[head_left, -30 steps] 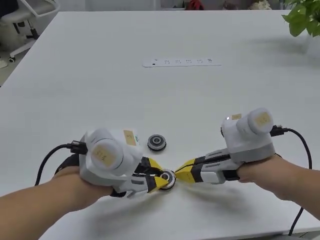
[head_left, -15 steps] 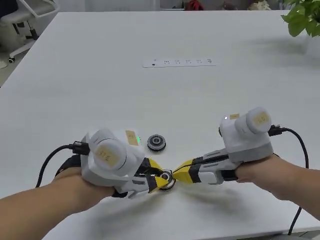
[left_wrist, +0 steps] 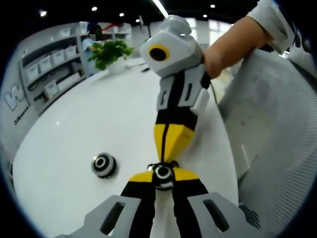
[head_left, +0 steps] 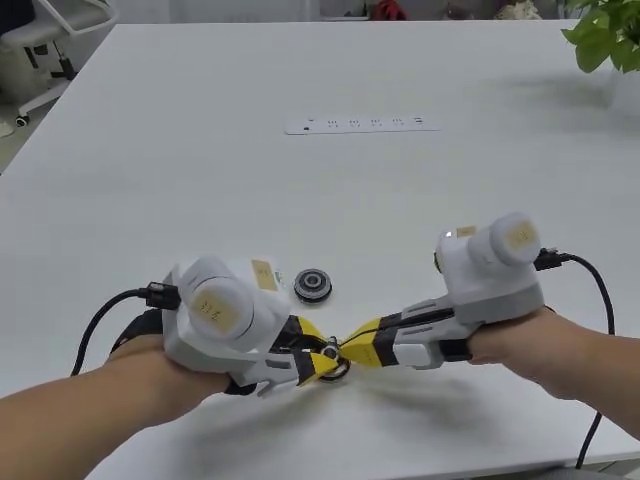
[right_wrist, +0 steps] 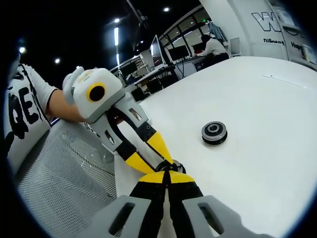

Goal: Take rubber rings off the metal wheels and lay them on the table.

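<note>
Down near the counter (head_left: 400, 200) edge, the left tongs (head_left: 327, 364) clamp a metal wheel (left_wrist: 162, 172). The right tongs (head_left: 351, 352), pinched shut, nip its rubber ring (right_wrist: 172, 166). Another wheel (head_left: 313, 284) lies on the counter just beside them.

A white table (head_left: 200, 180) carries a white power strip (head_left: 362, 125) lying flat toward 12 o'clock. One wheel (head_left: 313, 284) lies flat on the bare top near 6 o'clock. A leafy plant (head_left: 605, 35) sits at the 2 o'clock corner.
</note>
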Demonstrator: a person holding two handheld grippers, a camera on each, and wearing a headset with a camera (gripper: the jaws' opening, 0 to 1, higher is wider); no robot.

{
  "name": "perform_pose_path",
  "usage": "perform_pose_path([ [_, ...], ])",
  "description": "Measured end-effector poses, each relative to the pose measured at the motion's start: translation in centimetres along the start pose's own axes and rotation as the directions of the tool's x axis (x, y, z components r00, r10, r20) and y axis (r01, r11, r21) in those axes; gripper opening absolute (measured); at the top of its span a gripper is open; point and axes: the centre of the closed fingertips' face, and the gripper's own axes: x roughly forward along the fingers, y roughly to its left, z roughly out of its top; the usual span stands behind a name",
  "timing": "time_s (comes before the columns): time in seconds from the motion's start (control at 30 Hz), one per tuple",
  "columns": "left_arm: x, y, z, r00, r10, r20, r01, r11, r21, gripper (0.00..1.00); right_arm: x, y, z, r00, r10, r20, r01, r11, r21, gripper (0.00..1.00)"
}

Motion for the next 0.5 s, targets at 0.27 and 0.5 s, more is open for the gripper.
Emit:
perform_pose_path([
  [0.27,0.0,0.0,0.0,1.0000,0.000,0.000,0.000,1.000,0.000,0.12,0.1,0.7,0.4,0.9996,0.026,0.013,-0.026,1.000,0.011,0.00],
  [0.5,0.0,0.0,0.1,1.0000,0.000,0.003,0.000,1.000,0.001,0.12,0.1,1.0,0.5,0.9991,0.039,0.015,-0.039,0.999,0.006,0.00],
])
